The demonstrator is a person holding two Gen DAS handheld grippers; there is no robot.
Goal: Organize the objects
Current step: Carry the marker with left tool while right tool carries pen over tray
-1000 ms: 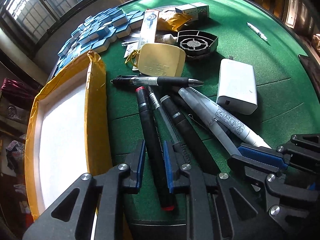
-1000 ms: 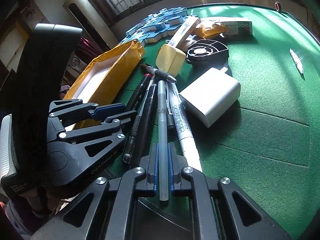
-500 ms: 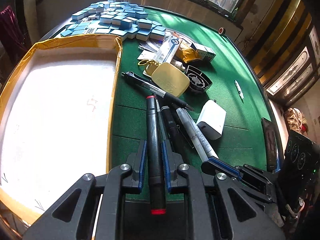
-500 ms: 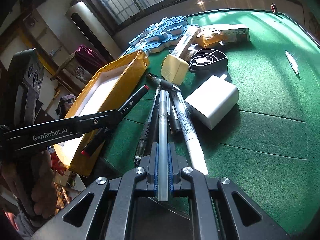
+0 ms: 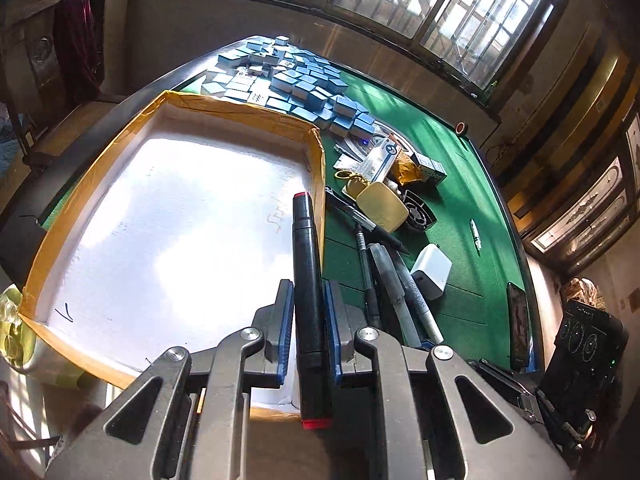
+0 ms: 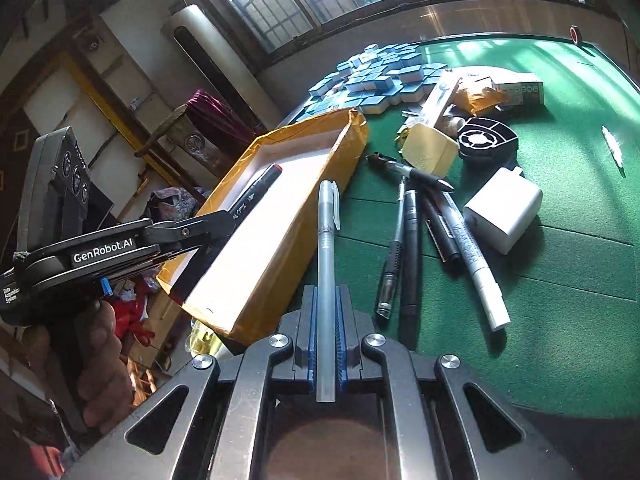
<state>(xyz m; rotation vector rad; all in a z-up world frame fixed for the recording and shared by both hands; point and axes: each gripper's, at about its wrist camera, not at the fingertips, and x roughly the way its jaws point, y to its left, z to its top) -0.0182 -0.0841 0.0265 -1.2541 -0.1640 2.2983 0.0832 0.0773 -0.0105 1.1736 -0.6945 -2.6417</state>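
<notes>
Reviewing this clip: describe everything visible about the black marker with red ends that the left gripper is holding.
The black marker is a thick, matte plastic barrel with a red band at each end and faint white print on its side. The left gripper is shut on it, blue pads clamping its middle, barrel running along the fingers. It is lifted clear, touching nothing else, its far red tip poised over the white interior of the tray with yellow-taped walls.

Lighting: daylight coming in thru barred windows (image 5: 432,4) along top of both frames. Glare: white tray floor (image 5: 180,232) blowing out at centre-left; sun streaks lying across green felt (image 6: 560,160). Shadows: corners and lower left staying dim. Distortion: strong fisheye bending at edges. Focus: sharp at centre, softening twd rims.
</notes>
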